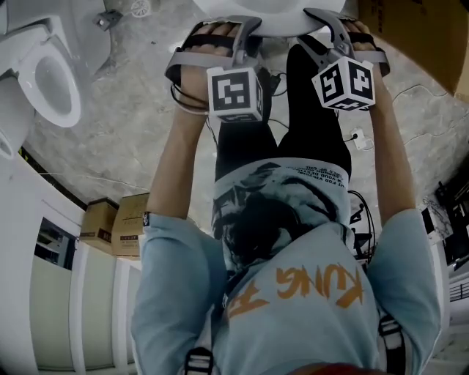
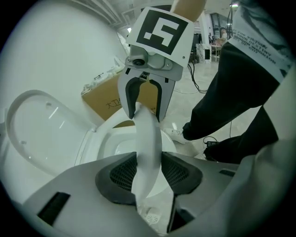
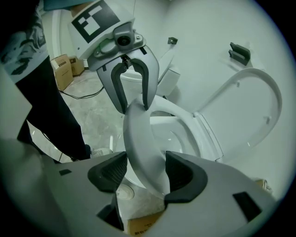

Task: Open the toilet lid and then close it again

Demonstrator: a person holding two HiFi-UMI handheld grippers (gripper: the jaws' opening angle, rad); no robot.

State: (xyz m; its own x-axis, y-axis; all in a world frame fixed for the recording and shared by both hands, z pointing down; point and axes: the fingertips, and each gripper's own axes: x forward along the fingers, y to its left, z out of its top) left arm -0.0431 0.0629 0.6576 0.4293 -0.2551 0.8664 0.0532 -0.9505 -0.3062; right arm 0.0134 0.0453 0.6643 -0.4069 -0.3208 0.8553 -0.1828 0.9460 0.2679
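Note:
The white toilet's lid (image 2: 41, 129) (image 3: 249, 106) stands raised behind the bowl (image 3: 180, 134). The white seat ring (image 2: 148, 139) (image 3: 143, 148) is tilted up off the bowl, and both grippers hold its front rim side by side. My left gripper (image 2: 148, 178) has its dark pads against both faces of the ring, and it also shows in the right gripper view (image 3: 134, 104). My right gripper (image 3: 145, 173) clasps the ring the same way, and the left gripper view shows it too (image 2: 144, 113). In the head view only the toilet's front rim (image 1: 256, 18) shows, at the top edge.
A second toilet (image 1: 47, 80) stands at the left. Cardboard boxes (image 1: 117, 223) (image 2: 106, 99) sit on the marble floor, and cables (image 1: 359, 135) trail near the person's dark trouser legs (image 2: 240, 106). A floor drain (image 3: 124, 192) lies beside the bowl.

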